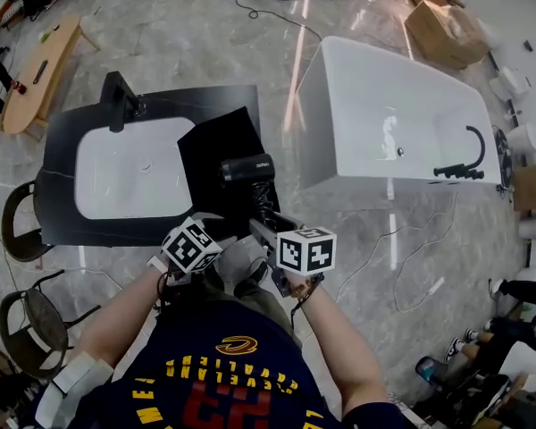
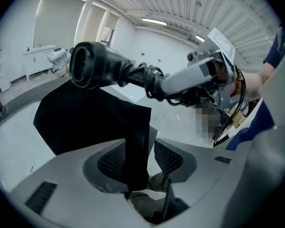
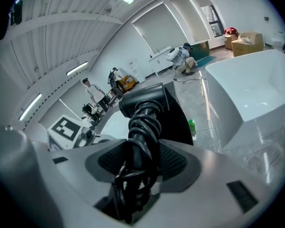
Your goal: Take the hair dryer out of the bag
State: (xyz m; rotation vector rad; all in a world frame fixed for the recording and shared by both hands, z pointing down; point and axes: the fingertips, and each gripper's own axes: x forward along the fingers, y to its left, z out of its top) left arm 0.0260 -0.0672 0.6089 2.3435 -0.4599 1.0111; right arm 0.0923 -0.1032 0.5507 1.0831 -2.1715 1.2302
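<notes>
**Nearly clear: free the dryer from the bag's last fold**

Already the black hair dryer [image 1: 247, 169] is outside the bag, held in the air over the black washbasin counter [image 1: 61, 206] with its barrel level and its nozzle end towards the basin. The right gripper [image 3: 142, 161] has its jaws closed on the dryer's handle, with the coiled cord [image 3: 141, 127] bundled into the same grip. That grip looks sound but bulky, so the squeeze should be firm: a cord-wrapped handle is likely to twist between the pads.

The black bag [image 1: 213, 150] lies slack on the counter below and behind the dryer. A flap of its cloth runs up between the jaws of the left gripper [image 2: 149, 156], which stand apart. The cloth hangs loosely in the gap and is not pinched.

To finish well, I judge that the right gripper should carry the dryer up and away from the bag in one smooth line, with the nozzle clear of the cloth. The left gripper should back off along the flap, not sideways, so the fabric slides out and does not catch. The main risk is a loop of cord snagging the bag's edge and dragging it along.
</notes>
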